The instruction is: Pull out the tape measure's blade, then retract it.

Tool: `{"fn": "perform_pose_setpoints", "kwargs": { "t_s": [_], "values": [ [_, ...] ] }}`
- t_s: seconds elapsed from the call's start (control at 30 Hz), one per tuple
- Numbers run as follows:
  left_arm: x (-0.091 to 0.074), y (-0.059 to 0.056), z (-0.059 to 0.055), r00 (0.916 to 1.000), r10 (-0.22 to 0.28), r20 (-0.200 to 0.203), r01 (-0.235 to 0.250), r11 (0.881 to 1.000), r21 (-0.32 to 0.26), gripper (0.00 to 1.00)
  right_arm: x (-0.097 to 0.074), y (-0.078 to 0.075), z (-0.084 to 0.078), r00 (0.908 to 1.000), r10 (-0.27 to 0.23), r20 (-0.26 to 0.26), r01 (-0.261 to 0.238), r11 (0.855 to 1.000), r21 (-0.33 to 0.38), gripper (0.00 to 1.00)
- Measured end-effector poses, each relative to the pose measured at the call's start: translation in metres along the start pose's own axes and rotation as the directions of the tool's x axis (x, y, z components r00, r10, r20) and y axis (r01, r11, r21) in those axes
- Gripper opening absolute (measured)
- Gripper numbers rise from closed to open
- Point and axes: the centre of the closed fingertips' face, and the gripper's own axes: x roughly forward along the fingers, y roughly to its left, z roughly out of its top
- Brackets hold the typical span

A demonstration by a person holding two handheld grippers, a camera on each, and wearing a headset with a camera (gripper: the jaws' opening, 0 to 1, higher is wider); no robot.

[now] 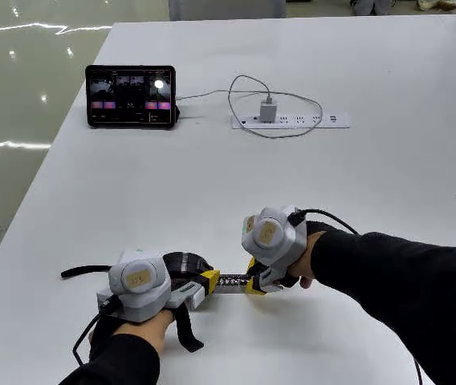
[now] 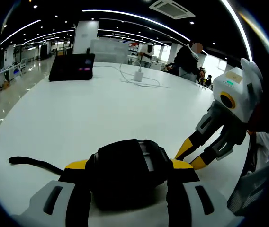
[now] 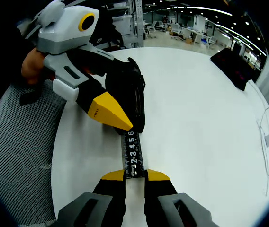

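Note:
A black tape measure lies near the table's front edge, its black strap trailing to the left. My left gripper is shut on the tape measure's case, yellow tips on both sides. A short stretch of numbered blade runs out of the case. My right gripper is shut on the blade's end, with the blade spanning the small gap between the two grippers. The right gripper comes in from the right in the left gripper view.
A tablet stands at the back left of the white table. A power strip with a plugged charger and looped cable lies behind the grippers. People stand far beyond the table.

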Motion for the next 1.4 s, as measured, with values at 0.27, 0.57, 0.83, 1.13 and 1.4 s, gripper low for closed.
{"fn": "perform_pose_setpoints", "kwargs": {
  "t_s": [0.27,0.57,0.83,1.13,1.4],
  "values": [
    [-0.001,0.001,0.0,1.0,-0.005,0.0,0.005,1.0,0.002,0.6,0.004,0.001,0.006,0.9999,0.007,0.008,-0.007,1.0,-0.004,0.11],
    [0.0,0.001,0.001,1.0,-0.007,0.001,0.007,1.0,0.002,0.6,0.01,0.002,0.016,0.9996,-0.002,0.026,0.002,1.0,-0.002,0.11],
    [0.001,0.001,0.0,1.0,-0.008,0.003,0.008,1.0,0.003,0.6,0.015,0.003,0.024,0.9989,-0.002,0.047,0.002,1.0,0.005,0.11],
    [0.001,0.0,0.0,0.9999,-0.01,0.005,0.01,1.0,0.003,0.6,0.018,0.003,0.031,0.9979,0.0,0.064,-0.001,1.0,0.005,0.1],
    [0.0,0.0,0.0,0.9999,-0.012,0.004,0.012,1.0,0.003,0.6,0.021,0.004,0.036,0.9968,-0.007,0.079,0.006,1.0,0.012,0.1]
  ]
}}
